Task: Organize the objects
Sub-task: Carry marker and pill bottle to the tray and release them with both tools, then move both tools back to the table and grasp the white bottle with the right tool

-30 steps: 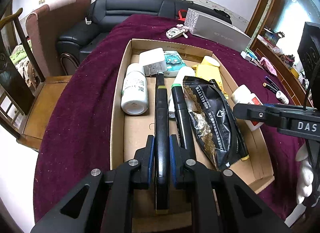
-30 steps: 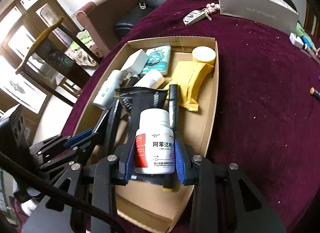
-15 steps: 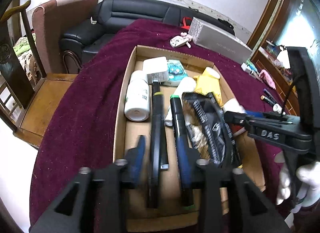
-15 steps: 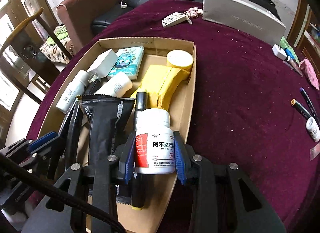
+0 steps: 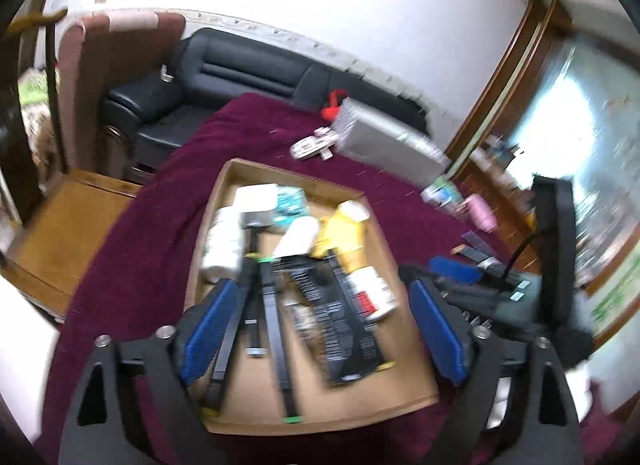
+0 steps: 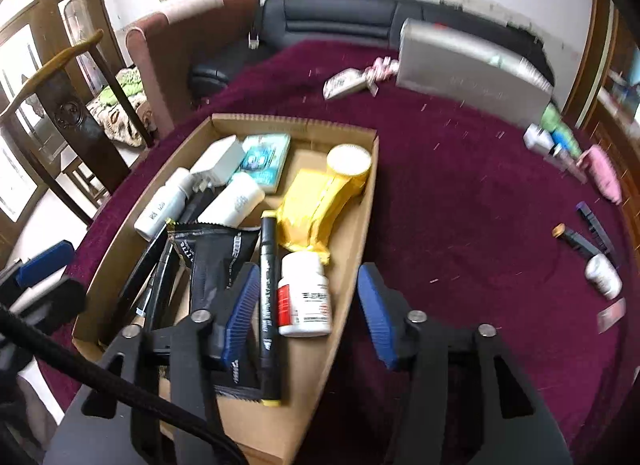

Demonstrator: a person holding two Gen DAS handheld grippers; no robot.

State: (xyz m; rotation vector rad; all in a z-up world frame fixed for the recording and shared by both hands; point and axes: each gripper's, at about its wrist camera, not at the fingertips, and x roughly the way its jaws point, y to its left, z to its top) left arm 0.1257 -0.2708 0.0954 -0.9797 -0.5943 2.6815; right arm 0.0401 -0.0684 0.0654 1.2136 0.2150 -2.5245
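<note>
Both deliveries into the cardboard box look finished, so the step in hand is the let-go and pull-away. The left gripper has just been opening and its jaws stand wide apart with nothing pressed between them; the black marker it hangs over lies loose on the box floor, alongside a second dark pen just to its left. The right gripper has also just been opening; its blue pads stand clear on either side of the white pill bottle, which lies on its side in the near right corner of the box, just beside the box's right wall and next to another black marker. Further into the box sit a yellow packet, a black foil pouch and other white bottles. My reading is that the next move calls for lifting clear of the box without snagging anything, then reaching to the small bottle and pens lying on the maroon cloth, well to the right of the box. As for writing, the pill bottle carries a red-and-white label with dark print too blurred to read; the pouch and the marker bear white lettering, also illegible here.
</note>
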